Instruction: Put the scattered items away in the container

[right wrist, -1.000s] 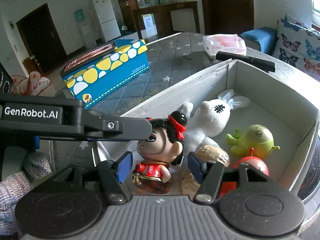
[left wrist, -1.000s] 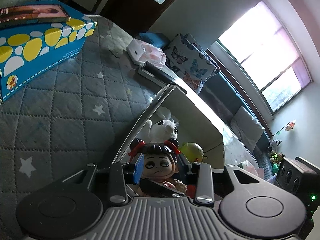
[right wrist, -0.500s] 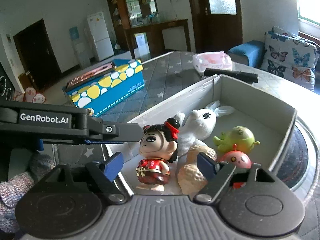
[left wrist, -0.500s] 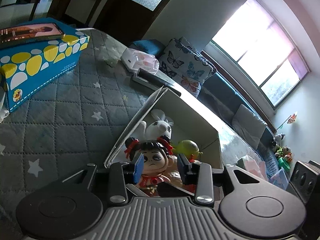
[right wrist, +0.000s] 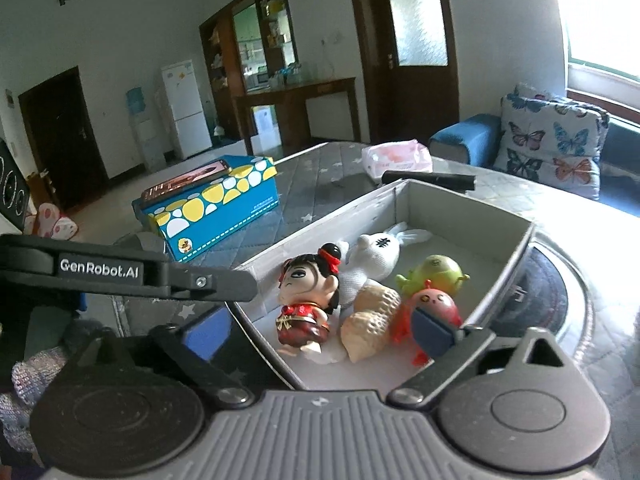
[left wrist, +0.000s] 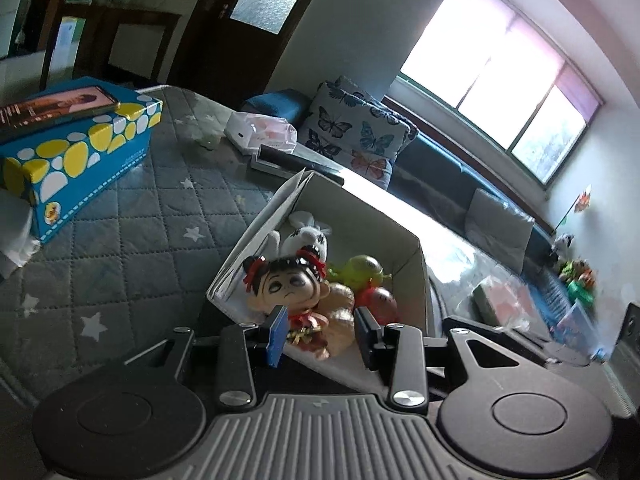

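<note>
A white cardboard box (right wrist: 508, 248) stands on the quilted table and holds a black-haired doll in red (right wrist: 308, 300), a white plush rabbit (right wrist: 374, 256), a green toy (right wrist: 438, 278), a red round toy (right wrist: 434, 304) and a tan peanut-shaped toy (right wrist: 372, 322). The box (left wrist: 400, 236) and the doll (left wrist: 288, 284) also show in the left wrist view. My left gripper (left wrist: 320, 336) is open and empty, just before the box's near edge. My right gripper (right wrist: 320, 336) is wide open and empty, above the box's near end. The left gripper's arm (right wrist: 132, 274) crosses the right wrist view.
A blue box with yellow spots (right wrist: 212, 208), a phone on top, lies on the table at the left. A pink tissue pack (right wrist: 396, 158) and a black bar (right wrist: 428, 180) lie behind the white box. A sofa with butterfly cushions (right wrist: 552, 140) stands beyond.
My left gripper has opened, let go of the doll and drawn back from the box. My right gripper has opened wider and pulled back and up. The doll now stands in the box.
</note>
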Motion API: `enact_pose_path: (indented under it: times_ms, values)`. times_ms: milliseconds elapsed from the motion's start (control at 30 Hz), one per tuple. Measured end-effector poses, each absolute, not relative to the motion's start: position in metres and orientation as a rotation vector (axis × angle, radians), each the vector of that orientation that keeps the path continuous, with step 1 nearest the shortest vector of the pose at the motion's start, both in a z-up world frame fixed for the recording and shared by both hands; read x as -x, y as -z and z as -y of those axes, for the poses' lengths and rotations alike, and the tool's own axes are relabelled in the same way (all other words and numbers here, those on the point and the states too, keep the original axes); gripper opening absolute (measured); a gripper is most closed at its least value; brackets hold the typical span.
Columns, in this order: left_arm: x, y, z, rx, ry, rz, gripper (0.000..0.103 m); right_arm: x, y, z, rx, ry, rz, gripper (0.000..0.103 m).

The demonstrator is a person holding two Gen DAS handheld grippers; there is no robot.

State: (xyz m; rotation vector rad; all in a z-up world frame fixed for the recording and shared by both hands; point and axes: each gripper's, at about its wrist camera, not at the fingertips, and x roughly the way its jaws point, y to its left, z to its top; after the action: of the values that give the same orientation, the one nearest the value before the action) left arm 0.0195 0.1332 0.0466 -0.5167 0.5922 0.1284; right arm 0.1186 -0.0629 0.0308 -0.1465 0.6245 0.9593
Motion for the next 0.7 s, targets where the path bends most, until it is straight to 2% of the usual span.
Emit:
enact_pose_path:
  times_ms: [700]
  values:
    - [0.02,-0.024,-0.105,0.314,-0.215,-0.704,0.04,-0.077,-0.006,0.105,0.069,-0.901,-0.632,0.103]
